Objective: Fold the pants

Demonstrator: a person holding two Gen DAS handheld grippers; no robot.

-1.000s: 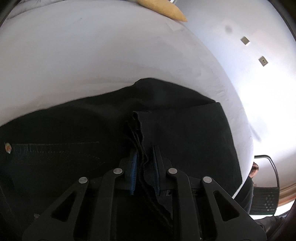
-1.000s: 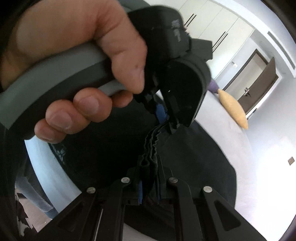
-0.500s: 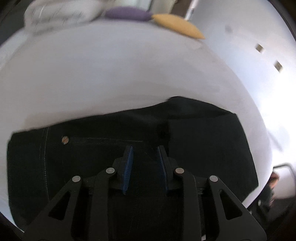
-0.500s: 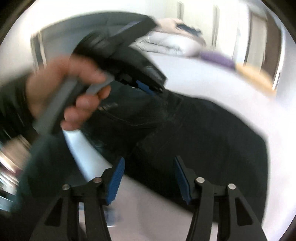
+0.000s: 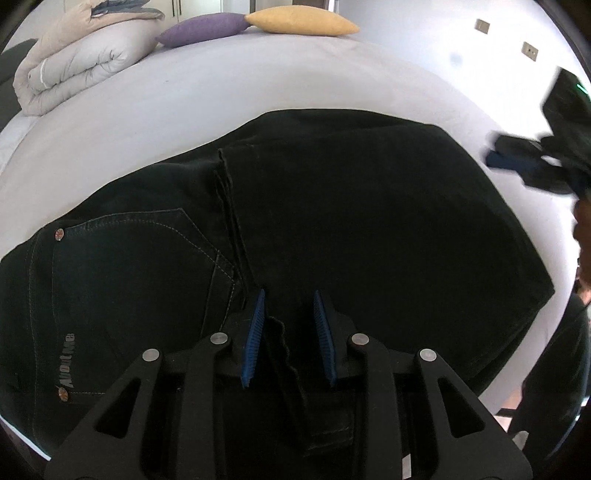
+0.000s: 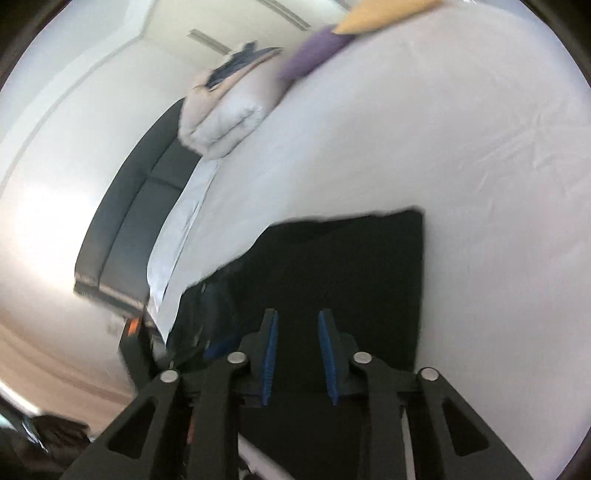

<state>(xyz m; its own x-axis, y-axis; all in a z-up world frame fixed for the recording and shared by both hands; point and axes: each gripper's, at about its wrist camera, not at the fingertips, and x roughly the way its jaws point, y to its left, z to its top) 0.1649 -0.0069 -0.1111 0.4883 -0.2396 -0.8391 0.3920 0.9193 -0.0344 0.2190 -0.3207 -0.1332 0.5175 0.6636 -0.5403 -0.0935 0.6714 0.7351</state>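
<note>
black pants [image 5: 332, 221] folded on white bed [image 5: 221, 85].

One pair of black pants [image 5: 332, 221], two pillows [image 5: 301, 20], one folded duvet [image 5: 81, 62].

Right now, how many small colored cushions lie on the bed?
2. The purple cushion lies at the far end of the bed, beside the folded duvet; the yellow cushion lies right of it, touching it. None seems hidden.
</note>
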